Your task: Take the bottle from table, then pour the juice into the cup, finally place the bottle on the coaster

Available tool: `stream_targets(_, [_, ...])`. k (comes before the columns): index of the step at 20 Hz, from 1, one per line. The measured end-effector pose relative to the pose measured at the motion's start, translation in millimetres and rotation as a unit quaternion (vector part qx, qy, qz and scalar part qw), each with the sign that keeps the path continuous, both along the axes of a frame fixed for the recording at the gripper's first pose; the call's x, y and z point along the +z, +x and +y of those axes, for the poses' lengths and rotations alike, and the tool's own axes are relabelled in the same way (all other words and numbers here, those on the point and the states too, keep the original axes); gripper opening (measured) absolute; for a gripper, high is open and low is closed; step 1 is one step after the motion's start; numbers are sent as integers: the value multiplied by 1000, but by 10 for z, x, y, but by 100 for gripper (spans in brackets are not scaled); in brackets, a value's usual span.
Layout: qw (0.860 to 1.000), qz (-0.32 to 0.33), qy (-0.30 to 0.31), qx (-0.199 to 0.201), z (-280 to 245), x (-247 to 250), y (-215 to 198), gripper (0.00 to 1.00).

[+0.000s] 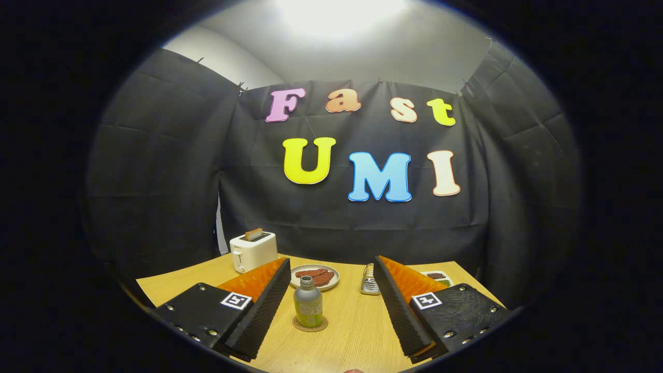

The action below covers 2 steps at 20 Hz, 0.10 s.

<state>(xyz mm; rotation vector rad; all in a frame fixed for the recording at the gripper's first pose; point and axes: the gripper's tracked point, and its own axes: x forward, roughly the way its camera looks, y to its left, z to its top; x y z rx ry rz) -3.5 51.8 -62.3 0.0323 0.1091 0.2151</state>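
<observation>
Gripper (331, 295) fingers spread wide, holding nothing. Bottle (307, 307) stands upright on coaster (310, 325) between them, untouched. Wooden table (357, 326) fronts black cloth wall.

One bottle (307, 308), one coaster (310, 325), one toaster (253, 251), two plates (314, 276).

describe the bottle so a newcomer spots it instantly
On the wooden table, between the open fingers of the hand-held gripper and nearer than the plate, stands the bottle. It is upright on a round coaster, with a grey body and a label.
</observation>
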Motion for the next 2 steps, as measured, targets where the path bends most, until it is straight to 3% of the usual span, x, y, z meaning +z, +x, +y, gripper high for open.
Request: stream_targets(2, [1000, -4, -4, 3, 28, 14, 0, 97])
